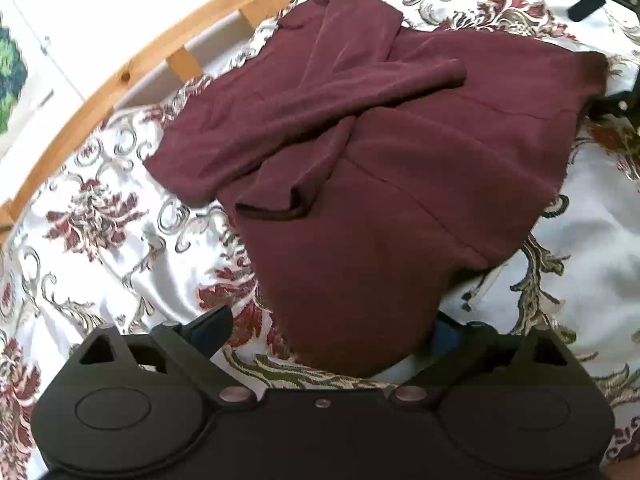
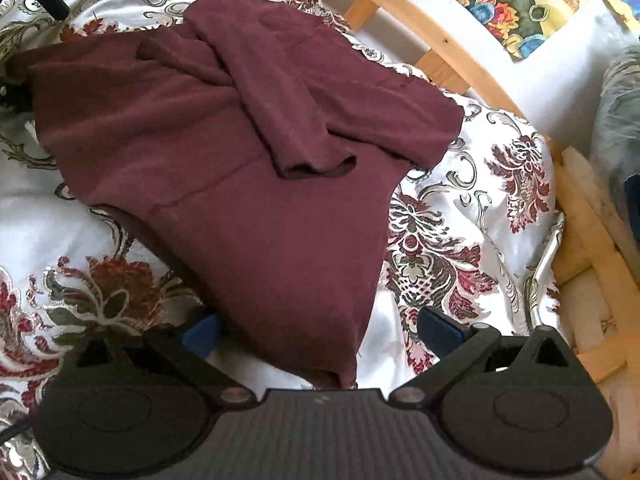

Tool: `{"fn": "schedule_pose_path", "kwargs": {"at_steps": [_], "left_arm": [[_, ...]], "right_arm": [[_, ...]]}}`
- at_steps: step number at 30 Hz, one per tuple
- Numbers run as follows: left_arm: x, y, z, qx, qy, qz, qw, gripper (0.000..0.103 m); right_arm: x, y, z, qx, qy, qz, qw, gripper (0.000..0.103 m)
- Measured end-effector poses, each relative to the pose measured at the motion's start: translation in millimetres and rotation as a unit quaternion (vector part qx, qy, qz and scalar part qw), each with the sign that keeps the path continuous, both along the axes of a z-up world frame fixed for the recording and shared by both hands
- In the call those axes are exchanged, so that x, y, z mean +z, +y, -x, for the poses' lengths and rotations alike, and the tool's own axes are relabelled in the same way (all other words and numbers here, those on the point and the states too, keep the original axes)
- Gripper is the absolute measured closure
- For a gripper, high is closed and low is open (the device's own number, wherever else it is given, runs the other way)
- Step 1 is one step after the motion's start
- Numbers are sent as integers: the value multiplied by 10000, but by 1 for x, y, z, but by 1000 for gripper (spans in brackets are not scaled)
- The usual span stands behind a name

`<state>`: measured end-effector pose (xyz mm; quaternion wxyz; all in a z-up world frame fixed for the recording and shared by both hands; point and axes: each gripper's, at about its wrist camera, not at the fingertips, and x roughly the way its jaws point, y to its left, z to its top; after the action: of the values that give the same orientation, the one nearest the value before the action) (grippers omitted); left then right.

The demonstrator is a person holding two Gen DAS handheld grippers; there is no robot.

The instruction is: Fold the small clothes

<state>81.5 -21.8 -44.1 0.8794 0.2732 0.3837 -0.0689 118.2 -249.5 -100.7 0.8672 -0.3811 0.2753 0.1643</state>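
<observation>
A maroon long-sleeved top [image 1: 400,160] lies on a flowered bedspread [image 1: 100,208], its two sleeves crossed over the body. My left gripper [image 1: 330,328] is open wide, and the near corner of the top lies between its blue-padded fingers [image 1: 212,324] with a gap to the left finger. In the right wrist view the same top [image 2: 240,200] reaches down to my right gripper [image 2: 320,330], also open wide. A hem corner rests between its fingers [image 2: 440,326], and the right finger stands apart from the cloth.
A curved wooden bed rail [image 1: 120,68] runs past the far side of the top, also seen as the rail [image 2: 460,52] on the right. Dark black parts [image 1: 612,104] show at the garment's far right corner. A patterned cushion [image 2: 520,4] lies beyond the rail.
</observation>
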Motion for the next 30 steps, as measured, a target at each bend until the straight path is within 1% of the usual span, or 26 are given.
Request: {"fn": "schedule_pose_path", "kwargs": {"at_steps": [2,3,5,6,7,8,9,10,11,12,13,14,15,18,19,20,22,24,26,28,30], "left_arm": [[-1,-4,8,-175,-136,-155,9996,22],[-1,-7,12,-267,-195,-233,9992,27],[-2,-13,19,-460,-296,-378,9978,47],[-2,-15,21,-543,-330,-452,9970,52],[-3,-17,23,-601,-349,-513,9963,60],[-4,-19,25,-638,-352,-556,9958,63],[-4,-18,25,-640,-342,-553,9958,64],[-3,-18,24,-614,-333,-522,9962,64],[-3,-17,24,-577,-336,-500,9965,65],[-2,-16,23,-533,-352,-495,9967,66],[-2,-14,22,-490,-367,-491,9969,69],[-2,-13,22,-455,-369,-475,9972,70],[-2,-11,21,-426,-371,-456,9974,70],[0,-10,19,-399,-398,-439,9974,73],[2,-9,16,-381,-402,-398,9977,77],[4,-7,13,-350,-374,-310,9982,83],[12,1,3,-218,-231,1,9995,88],[21,12,-10,-49,-61,457,9989,90],[29,27,-25,178,145,957,9951,91],[36,40,-38,348,319,1340,9899,92],[40,49,-49,508,421,1588,9851,92]], "right_arm": [[0,-1,1,82,33,-26,10000,10],[0,0,3,110,17,-16,9999,12],[-1,3,5,185,-34,43,9998,31],[-2,4,7,233,-57,93,9997,35],[-3,6,8,274,-70,127,9995,46],[-4,8,8,318,-74,152,9994,63],[-4,9,9,368,-67,148,9992,71],[-3,9,10,403,-76,116,9991,84],[-1,9,10,434,-114,60,9990,92],[2,8,12,448,-198,-40,9988,95],[6,6,13,444,-304,-171,9984,95],[12,4,15,408,-433,-306,9978,95],[20,1,14,343,-501,-558,9966,95],[41,-8,6,124,-457,-1307,9903,95],[47,-11,2,80,-395,-1502,9878,95],[52,-13,-4,14,-285,-1652,9858,95],[60,-16,-15,-62,-171,-1904,9815,95],[66,-19,-26,-130,-67,-2085,9779,95],[69,-21,-36,-177,4,-2218,9749,95],[71,-22,-47,-241,108,-2370,9711,95],[72,-23,-55,-297,190,-2512,9673,95]]}}
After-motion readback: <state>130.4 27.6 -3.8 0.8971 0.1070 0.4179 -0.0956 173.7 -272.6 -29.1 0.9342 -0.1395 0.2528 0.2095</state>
